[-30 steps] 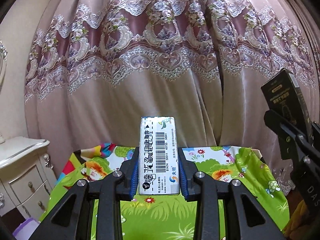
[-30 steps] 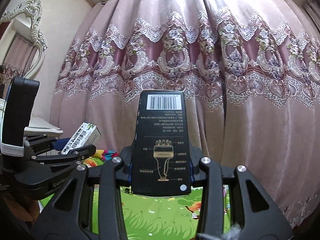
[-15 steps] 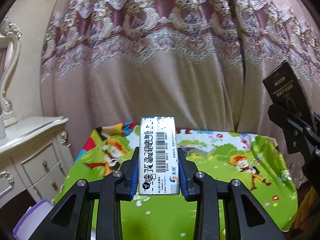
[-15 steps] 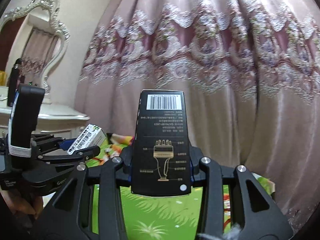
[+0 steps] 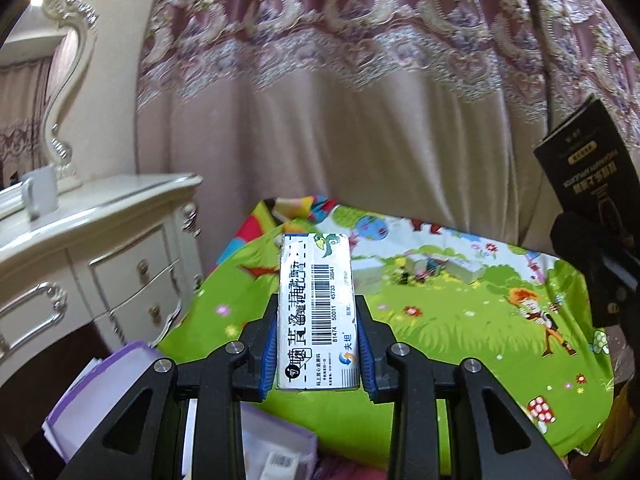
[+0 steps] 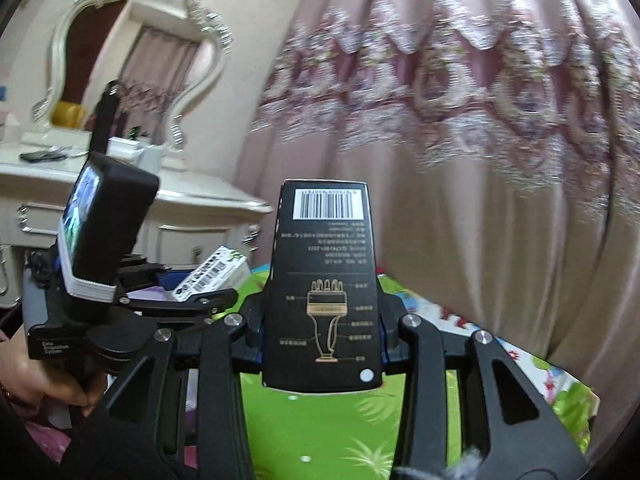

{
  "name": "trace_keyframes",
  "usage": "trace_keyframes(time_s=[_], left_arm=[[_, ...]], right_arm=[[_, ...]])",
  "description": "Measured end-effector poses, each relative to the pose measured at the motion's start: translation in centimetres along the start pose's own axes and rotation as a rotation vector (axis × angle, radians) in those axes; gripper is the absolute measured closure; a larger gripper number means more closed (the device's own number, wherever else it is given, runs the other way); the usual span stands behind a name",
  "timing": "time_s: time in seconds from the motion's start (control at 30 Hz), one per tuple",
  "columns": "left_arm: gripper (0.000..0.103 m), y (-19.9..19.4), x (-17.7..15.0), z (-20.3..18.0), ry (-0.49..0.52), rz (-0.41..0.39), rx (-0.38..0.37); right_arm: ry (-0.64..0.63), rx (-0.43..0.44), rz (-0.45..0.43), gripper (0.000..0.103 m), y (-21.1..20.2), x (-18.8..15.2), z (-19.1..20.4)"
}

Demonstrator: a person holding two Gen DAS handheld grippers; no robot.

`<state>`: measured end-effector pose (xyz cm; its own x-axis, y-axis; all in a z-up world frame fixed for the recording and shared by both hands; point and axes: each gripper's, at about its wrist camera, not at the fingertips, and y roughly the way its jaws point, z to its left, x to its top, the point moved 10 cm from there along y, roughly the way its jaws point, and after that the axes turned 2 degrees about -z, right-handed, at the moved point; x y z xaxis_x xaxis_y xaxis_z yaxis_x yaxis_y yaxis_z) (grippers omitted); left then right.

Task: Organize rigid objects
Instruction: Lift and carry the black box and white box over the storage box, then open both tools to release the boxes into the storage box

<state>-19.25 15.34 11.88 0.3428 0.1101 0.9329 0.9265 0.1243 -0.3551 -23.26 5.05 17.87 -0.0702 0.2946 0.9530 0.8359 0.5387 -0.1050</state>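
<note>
A white dresser [image 5: 100,248] with a mug [image 5: 40,196] on top flanks the cartoon-printed tabletop [image 5: 460,320], whose far edge meets a pink lace curtain [image 5: 360,100]. Small boxes [image 5: 440,268] lie near that far edge, and a purple bin [image 5: 120,400] sits below the near-left corner. The left claw [image 5: 318,344] grips a white barcode box [image 5: 316,312], long axis pointing forward. The right claw [image 6: 322,336] clamps a black box [image 6: 326,288] likewise, barcode end outward.

White box [image 5: 316,308] glossy card; black box [image 6: 325,288] matt card; tablecloth [image 5: 460,320] shiny plastic.
</note>
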Motion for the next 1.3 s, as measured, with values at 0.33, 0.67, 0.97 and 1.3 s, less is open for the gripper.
trace_keyframes(time_s=[0.33, 0.67, 0.97, 1.3], left_arm=[[0.069, 0.3, -5.6, 7.4, -0.111, 0.161, 0.102], [0.069, 0.1, -10.7, 14.5, -0.230, 0.279, 0.216], [0.069, 0.0, -13.9, 19.5, -0.279, 0.368, 0.344], [0.053, 0.9, -17.6, 23.9, -0.279, 0.545, 0.501]], right_arm=[[-0.063, 0.202, 0.109, 0.060, 3.8, -1.2, 6.8], [-0.172, 0.415, 0.281, 0.060, 6.7, -5.3, 15.6], [-0.290, 0.566, 0.400, 0.060, 7.3, -10.4, 21.6], [-0.241, 0.760, 0.498, 0.059, 7.6, -13.2, 25.0]])
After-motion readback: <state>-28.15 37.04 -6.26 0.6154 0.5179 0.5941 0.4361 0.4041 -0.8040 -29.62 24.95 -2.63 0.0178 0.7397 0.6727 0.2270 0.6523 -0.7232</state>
